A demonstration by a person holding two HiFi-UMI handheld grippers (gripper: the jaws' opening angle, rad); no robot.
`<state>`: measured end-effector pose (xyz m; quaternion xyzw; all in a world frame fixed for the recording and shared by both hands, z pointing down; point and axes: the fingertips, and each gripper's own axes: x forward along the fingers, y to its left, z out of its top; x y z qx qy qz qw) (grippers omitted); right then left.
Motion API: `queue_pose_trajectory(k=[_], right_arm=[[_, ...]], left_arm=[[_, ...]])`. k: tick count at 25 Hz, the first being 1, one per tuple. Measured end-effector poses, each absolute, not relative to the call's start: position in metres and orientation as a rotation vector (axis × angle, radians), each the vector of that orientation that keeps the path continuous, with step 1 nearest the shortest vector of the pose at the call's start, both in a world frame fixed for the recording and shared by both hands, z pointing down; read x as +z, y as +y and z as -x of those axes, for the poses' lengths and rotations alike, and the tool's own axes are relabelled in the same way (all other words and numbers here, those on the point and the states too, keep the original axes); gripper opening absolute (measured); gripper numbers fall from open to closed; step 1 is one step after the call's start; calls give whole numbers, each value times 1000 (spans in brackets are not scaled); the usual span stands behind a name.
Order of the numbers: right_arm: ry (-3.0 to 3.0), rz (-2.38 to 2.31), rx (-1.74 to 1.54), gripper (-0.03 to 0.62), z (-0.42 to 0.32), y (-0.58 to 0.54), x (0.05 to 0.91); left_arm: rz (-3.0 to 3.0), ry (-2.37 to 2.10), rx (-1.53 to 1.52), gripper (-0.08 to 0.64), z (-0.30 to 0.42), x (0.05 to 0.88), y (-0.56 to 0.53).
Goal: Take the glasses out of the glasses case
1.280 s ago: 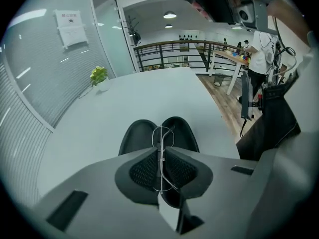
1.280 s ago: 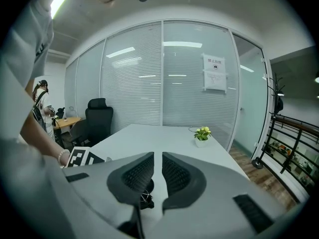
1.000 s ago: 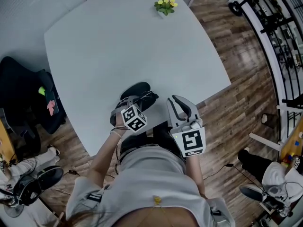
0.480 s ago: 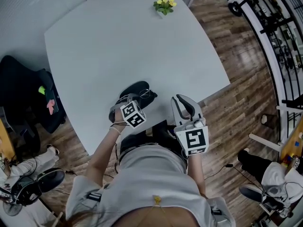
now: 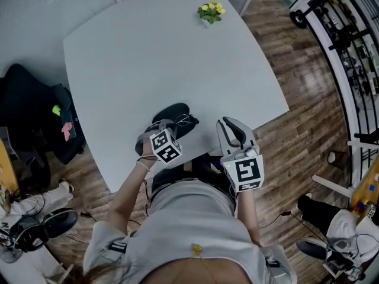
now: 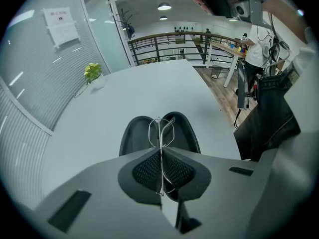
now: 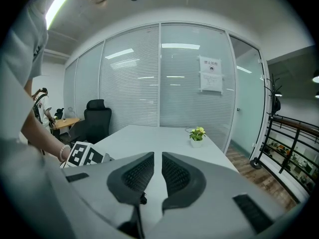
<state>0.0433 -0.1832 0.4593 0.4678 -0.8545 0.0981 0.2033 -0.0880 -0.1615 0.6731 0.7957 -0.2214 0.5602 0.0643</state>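
Observation:
The black glasses case (image 5: 172, 112) lies open on the white table (image 5: 148, 52) near its front edge. My left gripper (image 5: 176, 126) is shut on the thin wire glasses (image 5: 187, 122), holding them just above the case's near end. In the left gripper view the glasses (image 6: 161, 132) stand edge-on between the pads (image 6: 174, 169), with the open case (image 6: 130, 138) behind them. My right gripper (image 5: 233, 129) hovers to the right of the case, beside the table edge. In its own view the right gripper (image 7: 157, 171) has its jaws almost together and nothing between them.
A small pot of yellow flowers (image 5: 210, 12) stands at the table's far edge. A black chair with a jacket (image 5: 35, 117) is at the left. A black railing (image 5: 343, 46) runs along the right. Another person's legs (image 5: 323, 209) are at the lower right.
The left gripper keeps its hold on the glasses over the case. The right gripper has drifted slightly right, and the head view has shifted a little.

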Motion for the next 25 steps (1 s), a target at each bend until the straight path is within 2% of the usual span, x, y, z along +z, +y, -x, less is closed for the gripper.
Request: queue_pose_trajectory(k=[11,25], right_arm=[[-2440,-1256,254,49,-43,-187,455],[-2522,-1172,244,41,-30,-184,452]], left_arm=[[-2424,-670,1681,35,91,642,-152],[-2469,-628,1618,35,85,558,-145]])
